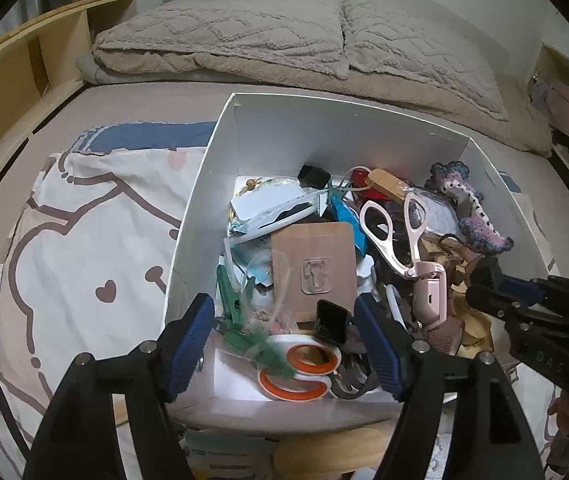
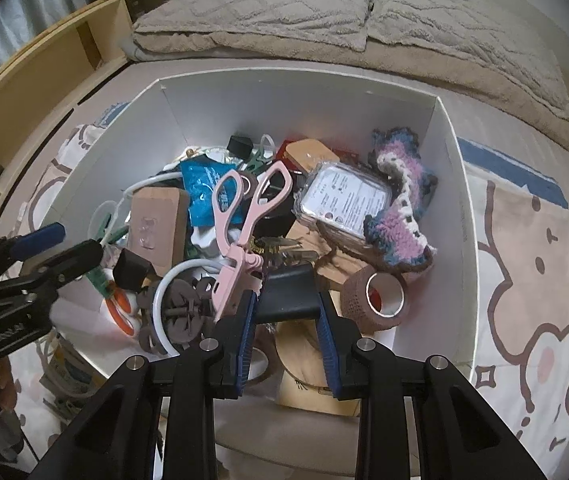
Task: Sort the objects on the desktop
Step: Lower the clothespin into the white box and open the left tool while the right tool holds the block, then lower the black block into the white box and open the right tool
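A white box (image 1: 200,208) on the bed holds a jumble of small items. My left gripper (image 1: 284,308) hangs open over its near corner. A small black clip (image 1: 330,316) rests in the box close to its right pad, and the left pad is far from it. Below lie orange-handled scissors (image 1: 300,372), a green clip (image 1: 236,304) and a brown adhesive hook card (image 1: 312,268). My right gripper (image 2: 286,300) is shut on a black clip-like piece (image 2: 288,292) above the box's near side, beside pink scissors (image 2: 244,216).
Also in the box are a crochet piece (image 2: 400,200), a brown tape roll (image 2: 376,296), a clear packet (image 2: 344,196) and a blue pouch (image 2: 204,188). Cartoon-print bedding (image 1: 84,240) flanks the box. A folded beige blanket (image 1: 284,40) lies beyond it, with a wooden shelf (image 1: 24,60) at the left.
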Tool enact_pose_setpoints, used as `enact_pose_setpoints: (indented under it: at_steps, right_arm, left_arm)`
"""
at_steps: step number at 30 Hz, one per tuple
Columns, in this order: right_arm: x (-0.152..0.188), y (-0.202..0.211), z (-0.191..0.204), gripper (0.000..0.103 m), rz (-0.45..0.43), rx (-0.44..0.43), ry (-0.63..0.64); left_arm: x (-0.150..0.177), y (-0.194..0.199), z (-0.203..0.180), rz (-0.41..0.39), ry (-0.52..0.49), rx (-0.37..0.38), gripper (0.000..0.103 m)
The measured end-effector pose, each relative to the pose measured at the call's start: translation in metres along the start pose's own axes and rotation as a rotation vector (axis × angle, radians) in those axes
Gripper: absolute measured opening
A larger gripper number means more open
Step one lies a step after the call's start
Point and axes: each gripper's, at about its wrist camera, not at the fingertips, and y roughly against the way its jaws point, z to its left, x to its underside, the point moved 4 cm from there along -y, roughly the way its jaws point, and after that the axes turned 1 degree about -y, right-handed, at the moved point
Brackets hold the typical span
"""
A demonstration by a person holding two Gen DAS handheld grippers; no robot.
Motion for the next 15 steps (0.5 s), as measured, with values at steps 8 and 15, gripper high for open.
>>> enact_pose_setpoints:
  at_steps: [8,15]
  right_arm:
    - [0.003,-0.006,0.004,0.03,0.029,-0.015,0.006]
    - [0.005,-0.012,0.004,0.03,0.063,-0.062,-0.013]
  left_arm:
    - [-0.002,0.005,-0.001,-0.023,-0.003,0.014,0.073]
    - [-0.002,0.011,-0.007,-0.051,-0.031,0.023,0.073]
